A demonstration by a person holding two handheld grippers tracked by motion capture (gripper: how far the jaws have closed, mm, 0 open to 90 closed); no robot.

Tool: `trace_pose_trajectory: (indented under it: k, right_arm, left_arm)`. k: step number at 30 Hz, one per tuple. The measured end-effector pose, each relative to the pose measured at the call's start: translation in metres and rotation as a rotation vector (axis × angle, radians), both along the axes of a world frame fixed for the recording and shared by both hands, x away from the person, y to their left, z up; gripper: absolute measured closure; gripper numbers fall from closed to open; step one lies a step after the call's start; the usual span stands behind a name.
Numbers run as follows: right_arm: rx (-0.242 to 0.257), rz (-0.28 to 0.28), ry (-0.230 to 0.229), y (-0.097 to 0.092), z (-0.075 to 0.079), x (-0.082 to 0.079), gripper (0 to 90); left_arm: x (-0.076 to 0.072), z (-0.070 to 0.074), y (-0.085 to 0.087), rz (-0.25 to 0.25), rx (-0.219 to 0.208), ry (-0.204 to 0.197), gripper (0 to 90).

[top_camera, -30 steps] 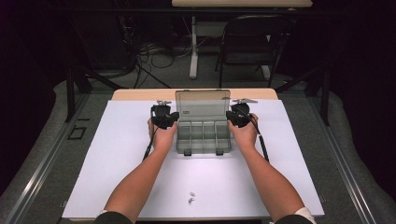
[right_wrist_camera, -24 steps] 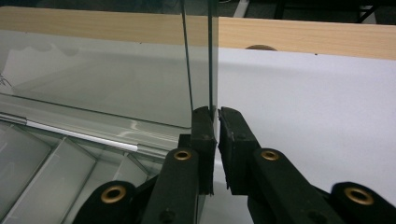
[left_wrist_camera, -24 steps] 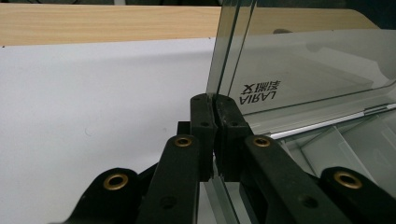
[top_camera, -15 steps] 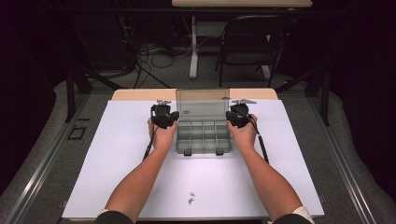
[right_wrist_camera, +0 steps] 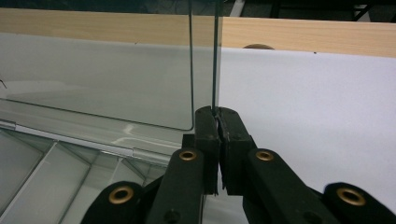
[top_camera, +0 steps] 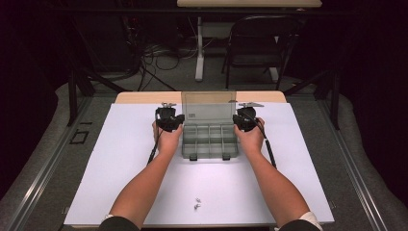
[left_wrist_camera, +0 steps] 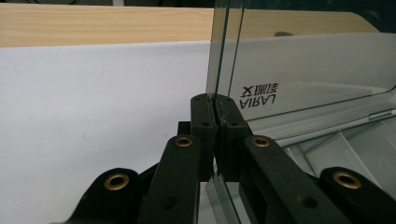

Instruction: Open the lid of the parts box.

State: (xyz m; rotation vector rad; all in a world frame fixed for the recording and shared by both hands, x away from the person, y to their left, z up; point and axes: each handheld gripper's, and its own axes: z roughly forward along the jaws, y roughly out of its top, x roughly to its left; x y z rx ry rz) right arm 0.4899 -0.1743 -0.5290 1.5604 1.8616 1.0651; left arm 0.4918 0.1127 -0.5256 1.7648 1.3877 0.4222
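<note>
Clear grey plastic compartment box (top_camera: 210,141) sits mid-sheet on the white paper-covered table (top_camera: 120,159), its latches toward me. Its smoke-tinted transparent lid (top_camera: 208,107) stands upright on the far hinge. My left gripper (top_camera: 169,120) is clamped on the lid's left edge (left_wrist_camera: 223,60), jaws pinched onto the thin pane; my right gripper (top_camera: 244,120) is clamped likewise on the right edge (right_wrist_camera: 204,60). Gripping both side edges keeps the lid square, so it shouldn't twist on its hinge. Two small metal screws (top_camera: 197,202) lie near me, well apart from the box, likely waiting for sorting.
</note>
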Motion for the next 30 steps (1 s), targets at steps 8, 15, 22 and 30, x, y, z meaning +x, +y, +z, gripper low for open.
trace_pose_trajectory:
  k: [8,15,22,30]
  right_arm:
    - [0.004,-0.002,0.0,-0.0001,-0.0008,0.0009,87.7]
    - [0.015,-0.009,0.007,-0.0003,-0.0013,0.0022,87.8]
    - [0.017,-0.005,0.021,-0.001,-0.0008,0.0025,87.8]
    - [0.037,-0.015,0.011,-0.0008,-0.0028,0.0041,87.7]
  left_arm:
    - [0.0016,-0.0018,0.001,0.0,-0.012,0.0,87.6]
    - [0.0015,-0.0027,0.0005,-0.001,-0.031,0.004,82.6]
    - [0.0022,-0.0049,-0.0005,-0.002,-0.009,0.016,81.9]
    - [0.0042,-0.0078,-0.0004,0.009,-0.015,0.031,87.0]
